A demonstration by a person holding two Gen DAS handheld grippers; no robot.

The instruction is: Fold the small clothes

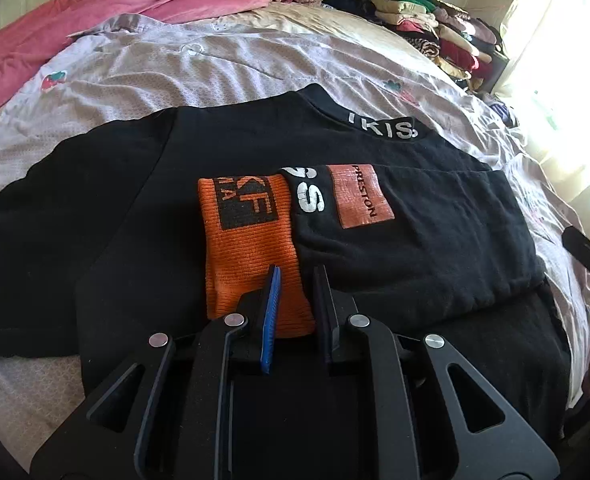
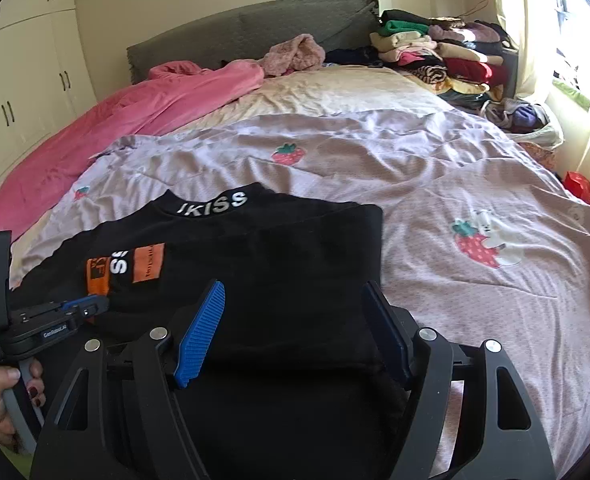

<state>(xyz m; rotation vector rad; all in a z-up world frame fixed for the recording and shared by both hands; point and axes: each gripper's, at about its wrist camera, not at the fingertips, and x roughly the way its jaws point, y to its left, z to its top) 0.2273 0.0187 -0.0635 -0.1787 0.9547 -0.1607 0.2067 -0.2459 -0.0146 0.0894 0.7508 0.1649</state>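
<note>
On the bed (image 2: 435,184) the shirt (image 1: 375,184) lay flat for folding, left claw (image 1: 297,276) nearly pressed together on nothing above its orange cuff (image 1: 247,252), right claw (image 2: 295,300) spread over the hem.

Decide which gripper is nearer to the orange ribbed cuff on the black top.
Left. The left gripper hovers right at the orange cuff, its tips over the cuff's near end. The right gripper is off to the cuff's right, above plain black fabric of the top.

Black sweater (image 1: 375,248): matt knit cloth; orange cuff (image 1: 247,256) ribbed, orange patch (image 1: 361,196) glossy, rubbery. Bed cover (image 2: 435,208): thin, crinkled matt cloth. Pink blanket (image 2: 143,104): plush, fleecy. Left gripper (image 1: 297,276) frame: matt black plastic, shiny metal rivets, ribbed blue rubbery pad (image 2: 203,332).
</note>
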